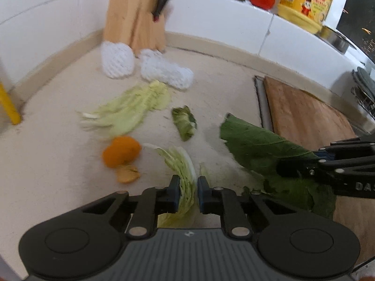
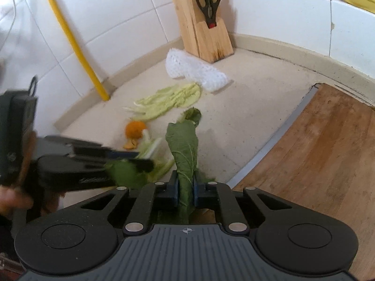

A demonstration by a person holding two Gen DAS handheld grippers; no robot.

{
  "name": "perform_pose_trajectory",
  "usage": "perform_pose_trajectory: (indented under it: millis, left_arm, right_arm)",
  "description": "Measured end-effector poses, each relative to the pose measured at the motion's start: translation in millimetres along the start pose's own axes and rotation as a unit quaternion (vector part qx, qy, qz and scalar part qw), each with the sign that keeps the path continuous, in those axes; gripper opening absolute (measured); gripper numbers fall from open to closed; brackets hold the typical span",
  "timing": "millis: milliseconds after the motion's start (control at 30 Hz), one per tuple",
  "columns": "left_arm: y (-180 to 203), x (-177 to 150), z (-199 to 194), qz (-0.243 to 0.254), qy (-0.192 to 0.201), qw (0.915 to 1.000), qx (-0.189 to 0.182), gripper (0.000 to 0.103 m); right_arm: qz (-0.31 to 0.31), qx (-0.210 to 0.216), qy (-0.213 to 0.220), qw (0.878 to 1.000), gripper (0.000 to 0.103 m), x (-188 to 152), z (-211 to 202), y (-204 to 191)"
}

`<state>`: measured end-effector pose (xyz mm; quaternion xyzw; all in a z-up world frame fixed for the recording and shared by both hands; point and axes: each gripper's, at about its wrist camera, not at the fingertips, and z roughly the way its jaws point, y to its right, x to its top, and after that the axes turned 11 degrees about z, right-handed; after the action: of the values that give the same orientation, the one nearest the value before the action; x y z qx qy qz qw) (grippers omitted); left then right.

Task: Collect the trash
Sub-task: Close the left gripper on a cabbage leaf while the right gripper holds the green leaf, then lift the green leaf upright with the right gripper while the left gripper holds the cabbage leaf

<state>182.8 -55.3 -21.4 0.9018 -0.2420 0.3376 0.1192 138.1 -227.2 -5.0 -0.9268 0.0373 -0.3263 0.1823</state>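
Left gripper fingers clamp a pale cabbage leaf — right gripper fingers pinch a dark leaf, its base hidden.

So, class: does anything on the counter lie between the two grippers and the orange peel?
Only what they carry. The left gripper holds a pale cabbage leaf, the right gripper a dark green leaf. The counter before the orange peel looks bare.
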Motion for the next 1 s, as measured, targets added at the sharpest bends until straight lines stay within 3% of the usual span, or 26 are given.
perform_pose_trajectory:
  millis: [100, 167, 233, 267, 300, 367, 600, 733, 767, 800, 867, 1000]
  left_arm:
    - [-2, -3, 1, 0.002, 0.001, 0.9997, 0.024, 0.013]
    - [-3, -5, 5, -0.003, -0.008, 0.9998, 0.019, 0.019]
    - [-3, -7, 8, -0.01, -0.014, 0.9997, 0.017, 0.039]
    - [-2, -8, 8, -0.008, -0.014, 0.9996, 0.021, 0.042]
    - [-1, -9, 9, -0.004, -0.012, 0.9995, 0.029, 0.047]
    - [1, -10, 13, 0.002, -0.016, 0.999, 0.043, 0.052]
    - [10, -14, 17, 0.012, -0.015, 0.9991, 0.039, 0.052]
    - [17, -18, 12, 0.021, -0.009, 0.9993, 0.029, 0.031]
    - [18, -17, 12, 0.018, -0.008, 0.9995, 0.026, 0.028]
    - [18, -17, 12, 0.013, -0.008, 0.9997, 0.021, 0.021]
    - [19, -19, 11, 0.001, -0.005, 0.9999, 0.014, 0.019]
    - [21, -25, 5, -0.006, -0.005, 0.9999, 0.012, 0.013]
  right_arm:
    - [0.0, -0.005, -0.007, 1.0, 0.015, 0, 9, 0]
    - [-0.006, -0.008, -0.01, 1.0, 0.018, 0, 18, -3]
    - [-0.012, -0.012, -0.008, 1.0, 0.026, 1, 24, -6]
    - [-0.02, -0.017, -0.006, 1.0, 0.033, 1, 26, -7]
    - [-0.027, -0.022, -0.009, 0.999, 0.047, 1, 28, -8]
    - [-0.038, -0.021, -0.016, 0.999, 0.059, 0, 33, -10]
    - [-0.041, -0.021, -0.042, 0.998, 0.059, -7, 43, -9]
    - [-0.05, -0.022, -0.04, 0.998, 0.057, -10, 41, -11]
    - [-0.05, -0.023, -0.04, 0.998, 0.054, -10, 41, -10]
    - [-0.047, -0.023, -0.042, 0.998, 0.043, -10, 42, -10]
    - [-0.039, -0.021, -0.051, 0.998, 0.03, -13, 45, -9]
    - [-0.044, -0.024, -0.048, 0.998, 0.022, -17, 40, -14]
